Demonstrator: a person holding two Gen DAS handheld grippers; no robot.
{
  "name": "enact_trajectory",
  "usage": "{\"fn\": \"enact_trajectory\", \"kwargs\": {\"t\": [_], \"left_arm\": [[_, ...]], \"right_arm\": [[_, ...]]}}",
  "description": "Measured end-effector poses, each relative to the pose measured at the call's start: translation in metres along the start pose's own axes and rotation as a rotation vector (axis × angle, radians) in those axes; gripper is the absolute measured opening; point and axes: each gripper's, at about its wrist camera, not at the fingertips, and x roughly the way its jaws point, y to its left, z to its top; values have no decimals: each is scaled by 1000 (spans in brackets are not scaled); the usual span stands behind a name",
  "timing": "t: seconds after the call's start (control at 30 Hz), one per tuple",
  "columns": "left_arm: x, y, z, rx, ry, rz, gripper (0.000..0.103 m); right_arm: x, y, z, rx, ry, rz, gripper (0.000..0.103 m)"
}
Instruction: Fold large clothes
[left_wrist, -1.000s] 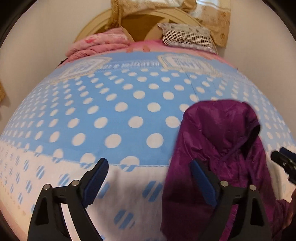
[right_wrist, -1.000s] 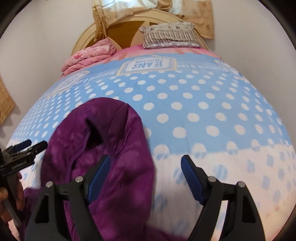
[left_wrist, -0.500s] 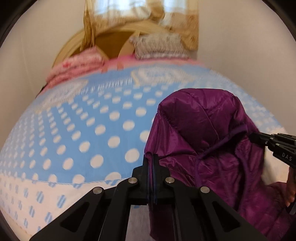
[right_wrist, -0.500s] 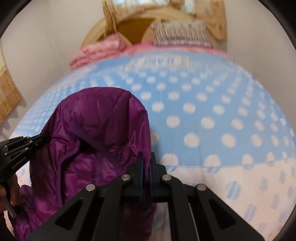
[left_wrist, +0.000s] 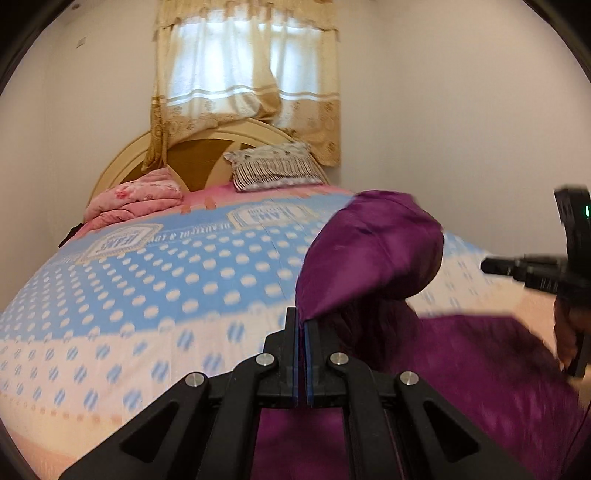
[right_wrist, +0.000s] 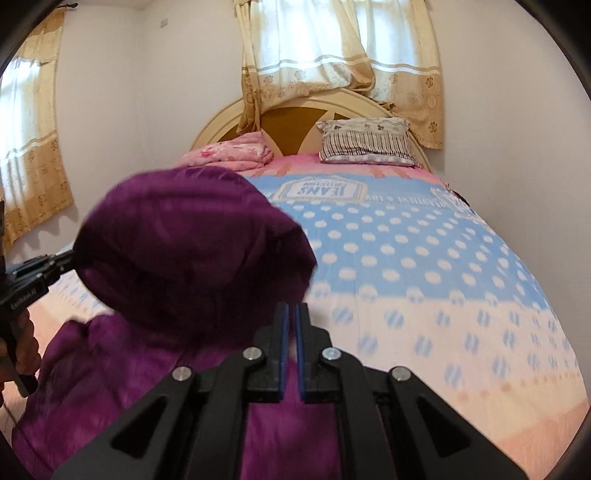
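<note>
Purple hooded jacket on bedspread printed "JEANS" | left gripper pinching hood edge | right gripper pressed together, whether on fabric unclear

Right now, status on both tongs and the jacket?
Left tongs shut on purple jacket hood edge. Right tongs shut on jacket too, hood lifted off bed. Nothing in the way.

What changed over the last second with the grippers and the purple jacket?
Both grippers, left gripper and right gripper, closed their jaws on the purple jacket at the hood's edges and lifted it off the polka-dot blanket. The pillow and the pink quilt stayed put.
</note>
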Motion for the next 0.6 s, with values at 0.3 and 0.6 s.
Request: {"fn": "enact_trajectory", "kwargs": {"t": [0.3, 0.6], "left_arm": [[-2, -6, -27, 58, 60, 39, 1], [6, 0, -46, 72, 125, 52, 1]], "right_arm": [[18, -7, 3, 87, 121, 49, 79], [63, 1, -16, 291, 356, 210, 64]]}}
